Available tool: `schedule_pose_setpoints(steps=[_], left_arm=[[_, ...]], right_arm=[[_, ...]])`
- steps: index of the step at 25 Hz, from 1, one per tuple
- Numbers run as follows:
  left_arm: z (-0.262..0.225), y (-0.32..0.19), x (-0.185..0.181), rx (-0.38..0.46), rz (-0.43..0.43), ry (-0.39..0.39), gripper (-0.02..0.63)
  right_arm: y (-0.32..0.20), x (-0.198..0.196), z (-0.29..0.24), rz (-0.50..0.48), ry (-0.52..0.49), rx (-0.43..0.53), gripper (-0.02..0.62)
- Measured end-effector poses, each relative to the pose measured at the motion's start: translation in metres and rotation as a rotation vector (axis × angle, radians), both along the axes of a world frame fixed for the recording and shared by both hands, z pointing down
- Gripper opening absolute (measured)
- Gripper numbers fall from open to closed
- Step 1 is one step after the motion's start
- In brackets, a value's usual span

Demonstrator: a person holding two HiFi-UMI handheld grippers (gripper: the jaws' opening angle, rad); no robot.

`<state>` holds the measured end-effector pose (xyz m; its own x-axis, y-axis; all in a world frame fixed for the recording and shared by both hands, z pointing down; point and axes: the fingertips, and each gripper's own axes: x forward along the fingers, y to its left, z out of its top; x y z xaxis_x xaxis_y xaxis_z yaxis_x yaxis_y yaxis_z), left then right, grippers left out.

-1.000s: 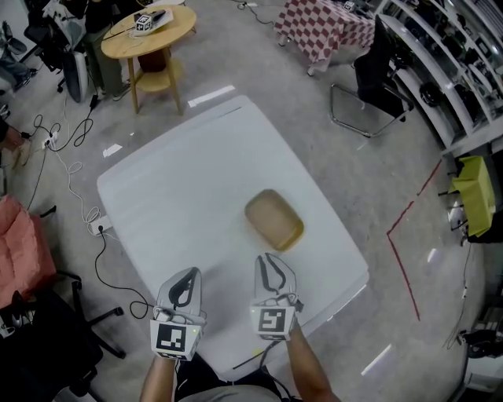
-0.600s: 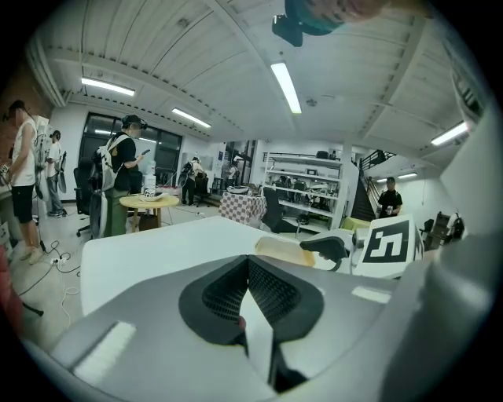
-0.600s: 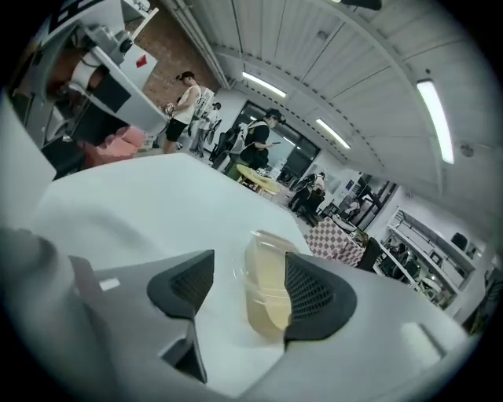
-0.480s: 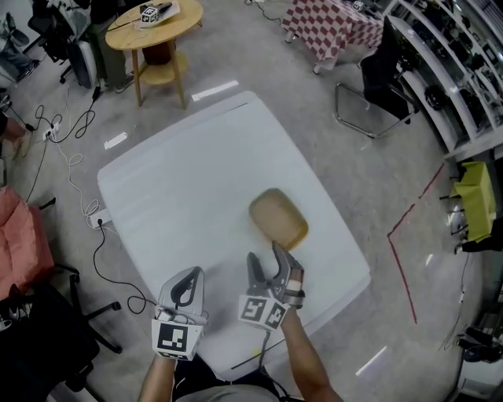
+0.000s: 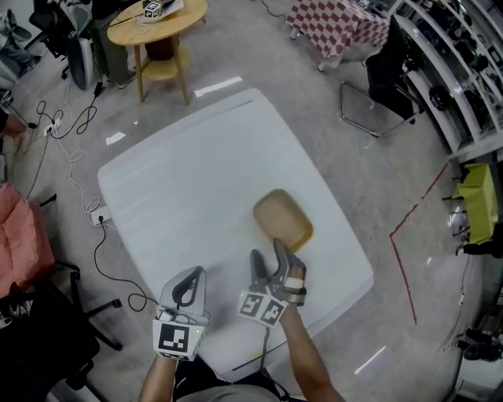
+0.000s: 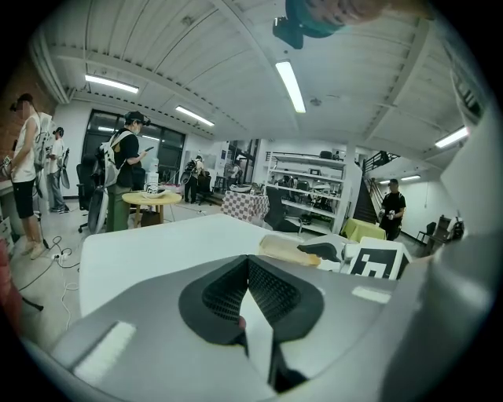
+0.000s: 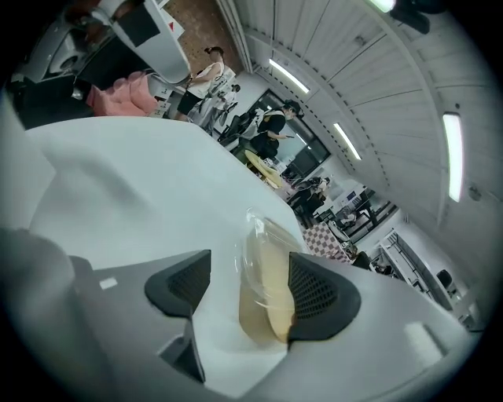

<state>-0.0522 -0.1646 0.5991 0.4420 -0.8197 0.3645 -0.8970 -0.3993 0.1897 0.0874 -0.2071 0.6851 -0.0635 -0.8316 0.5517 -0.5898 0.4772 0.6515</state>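
Since a second ago the right gripper (image 5: 269, 256) has been pushing forward across the white table (image 5: 189, 180) and twisting, so that its marker cube is now tilting to the left and its tips are arriving at the near end of the tan food container (image 5: 283, 220), while the left gripper (image 5: 189, 278) is staying where it was, over the near left part of the table. Seen along the right gripper (image 7: 250, 289) in its own view, the two black ribbed pads are standing wide apart, and the container (image 7: 263, 271), tan inside under a clear plastic lid, is lying in the gap between them, much closer to the right pad than to the left; whether that pad is touching the lid's rim cannot be told. The container is sitting flat on the table, right of the middle and towards the near edge, with nothing else on the tabletop around it. The left gripper (image 6: 248, 292) is holding nothing: its pads are pressing together in its own view, and past them the container (image 6: 284, 250) and the other gripper's marker cube (image 6: 376, 262) are showing to the right. Beyond the far corner of the table, a round wooden side table (image 5: 157, 22) is standing on the grey floor, and a black chair (image 5: 383, 72) is standing off to the far right.
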Motion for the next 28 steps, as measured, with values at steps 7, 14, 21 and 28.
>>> schedule_pose_setpoints(steps=[7,14,21,28], left_arm=[[0.002,-0.006,-0.001,-0.006,-0.001,0.007,0.012],[0.003,-0.006,-0.006,-0.008,-0.010,0.001,0.012],[0.000,-0.007,-0.006,-0.007,-0.009,0.005,0.012],[-0.008,-0.007,-0.003,0.010,0.004,-0.003,0.012]], right_arm=[[-0.005,-0.001,0.003,0.011,0.024,0.011,0.301],[-0.006,0.006,-0.001,0.045,0.036,0.035,0.206],[-0.010,0.009,-0.008,0.066,0.060,0.072,0.142],[-0.012,0.016,-0.020,0.084,0.076,0.107,0.114]])
